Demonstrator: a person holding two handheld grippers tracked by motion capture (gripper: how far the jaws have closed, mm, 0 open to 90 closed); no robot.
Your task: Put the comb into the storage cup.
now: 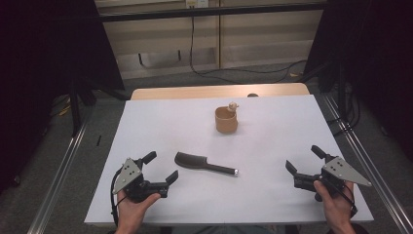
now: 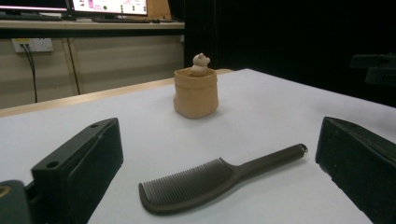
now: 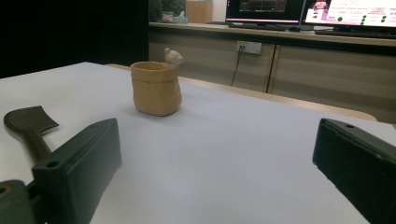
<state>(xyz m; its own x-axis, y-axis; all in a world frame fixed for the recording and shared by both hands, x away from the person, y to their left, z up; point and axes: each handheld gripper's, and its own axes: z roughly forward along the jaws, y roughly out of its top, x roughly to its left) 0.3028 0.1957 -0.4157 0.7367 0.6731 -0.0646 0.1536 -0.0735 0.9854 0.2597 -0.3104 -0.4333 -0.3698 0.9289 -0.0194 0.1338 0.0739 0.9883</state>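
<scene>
A dark comb [image 1: 204, 165] lies flat on the white table top [image 1: 272, 141], its handle toward the right. In the left gripper view the comb [image 2: 215, 179] rests just ahead of the jaws. A tan cup [image 1: 226, 120] with a small bear figure [image 1: 233, 105] on its rim stands farther back; the cup [image 2: 195, 92] and cup [image 3: 155, 88] show in both gripper views. My left gripper [image 1: 161, 168] is open at the near left, with nothing between its jaws. My right gripper [image 1: 304, 161] is open at the near right, likewise holding nothing.
The table's wooden far edge [image 1: 219, 91] shows beyond the white sheet. Cables [image 1: 234, 70] run across the floor behind it. Metal rails [image 1: 63, 165] flank the table. Monitors [image 3: 350, 11] sit on a counter in the background.
</scene>
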